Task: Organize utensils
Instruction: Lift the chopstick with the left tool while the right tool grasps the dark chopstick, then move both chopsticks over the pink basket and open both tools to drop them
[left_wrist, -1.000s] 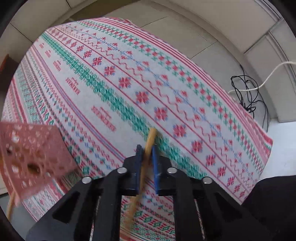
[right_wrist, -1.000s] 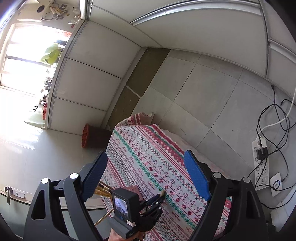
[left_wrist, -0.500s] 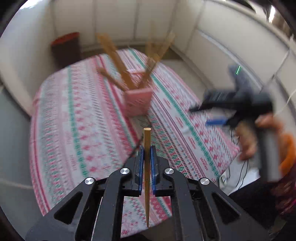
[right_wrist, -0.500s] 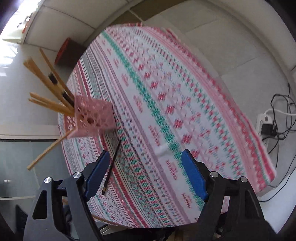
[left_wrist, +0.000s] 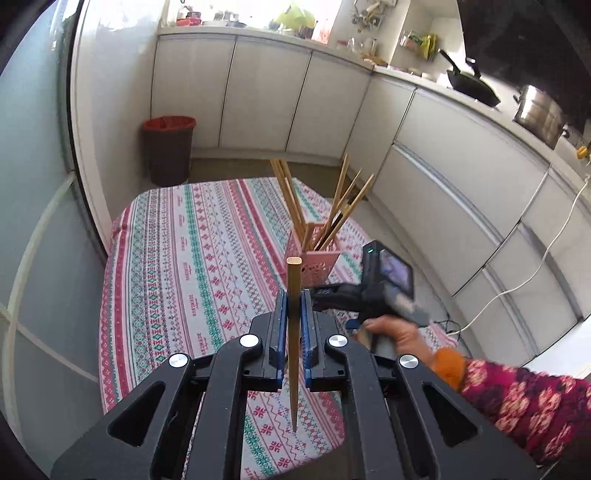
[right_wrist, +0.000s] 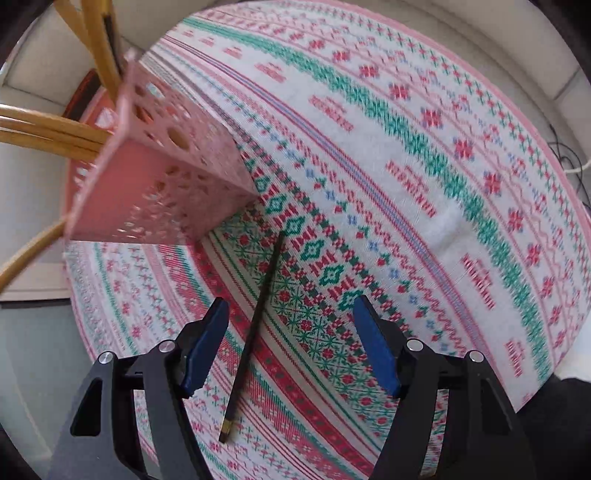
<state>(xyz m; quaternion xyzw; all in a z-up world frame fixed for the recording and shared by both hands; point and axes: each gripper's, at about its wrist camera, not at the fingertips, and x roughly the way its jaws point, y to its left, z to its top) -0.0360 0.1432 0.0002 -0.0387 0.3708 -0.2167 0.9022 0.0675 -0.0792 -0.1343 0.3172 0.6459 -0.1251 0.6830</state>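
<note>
Wooden chopstick (left_wrist: 294, 332) clamped upright between the blue pads of the left hand-held gripper (left_wrist: 294, 321); blunt end sticks up toward 12 o'clock above the pads, thin tip points down toward 6 o'clock below them, hanging over the tabletop (left_wrist: 166, 258) with its striped red-green-white patterned cloth.

Black chopstick (right_wrist: 255, 332) lies flat on the cloth in the right wrist view, running from about 12 o'clock down to 6 o'clock with a slight lean, gold-banded end nearest the camera. It sits between the two fingers of the right hand-held gripper (right_wrist: 288, 343), closer to the left finger, not touched by either pad. Right hand-held gripper's jaws stand wide apart, holding nothing, above the cloth.

Pink perforated holder (right_wrist: 162, 177) at 10 o'clock from the right hand-held gripper, standing on the cloth, just beyond the far tip of the black chopstick; several wooden chopsticks (right_wrist: 48, 133) poke out of it. In the left wrist view the same pink perforated holder (left_wrist: 319, 258) is at 1 o'clock from the left hand-held gripper, wooden chopsticks (left_wrist: 295, 206) fanning out of its top.

Right hand (left_wrist: 391, 328) grips the right unit's handle, at 3 o'clock of the left gripper, sleeve floral red. Brown bin with red liner (left_wrist: 169, 147) on the floor past the tabletop at 11 o'clock. White kitchen cabinets (left_wrist: 258, 99) behind.
</note>
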